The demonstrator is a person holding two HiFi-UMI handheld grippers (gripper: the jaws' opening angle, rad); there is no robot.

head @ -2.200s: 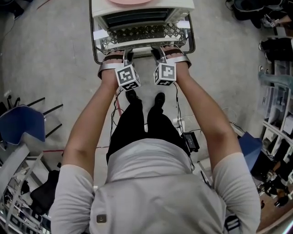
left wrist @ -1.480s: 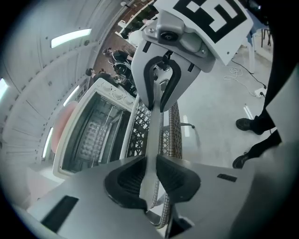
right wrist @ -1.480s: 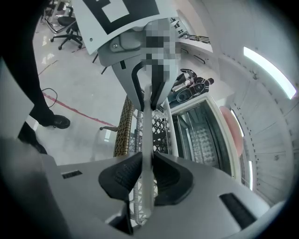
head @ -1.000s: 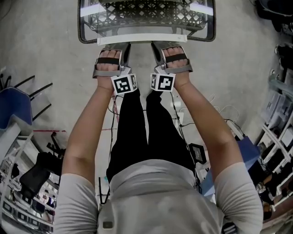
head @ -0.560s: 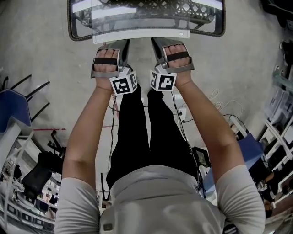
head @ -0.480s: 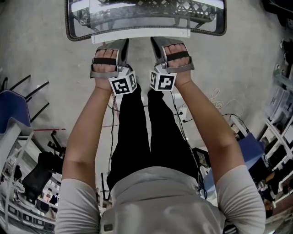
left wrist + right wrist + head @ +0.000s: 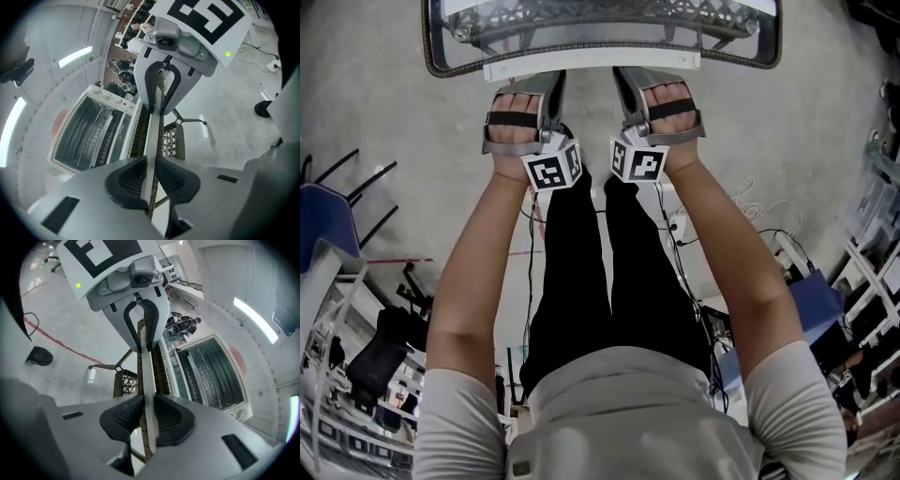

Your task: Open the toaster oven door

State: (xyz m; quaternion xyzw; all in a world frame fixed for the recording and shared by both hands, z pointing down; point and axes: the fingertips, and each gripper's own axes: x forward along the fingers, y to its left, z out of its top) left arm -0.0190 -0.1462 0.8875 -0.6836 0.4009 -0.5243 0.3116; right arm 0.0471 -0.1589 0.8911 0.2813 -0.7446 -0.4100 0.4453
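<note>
1. The toaster oven (image 7: 89, 126) stands on a woven wicker surface (image 7: 124, 383). Its cavity is uncovered, and the bare wire rack shows inside.
2. Its door (image 7: 722, 37) is swung down and lies about level, reaching out from the oven toward the person. The wicker lattice of the surface shows through the glass.
3. The white door handle (image 7: 591, 67) runs along the door's free edge, the edge nearest the person.
4. The left claw (image 7: 551, 82) pinches the handle's left part. In the left gripper view both dark pads lie against the white bar, one on each side. Its jaws have just been closing, with the handle between them.
5. The right claw (image 7: 626, 82) pinches the handle's right part in the same way, with a pad pressed on either face of the bar.
6. The two claws sit side by side near the middle of the handle, close together but apart. The marker cubes face up toward the head camera.
7. Something pink (image 7: 236, 357) lies on the oven's top.
8. Under the person's arms is grey floor (image 7: 375, 112), with cables (image 7: 750, 202) to the right and a blue chair (image 7: 328, 225) at the left.
</note>
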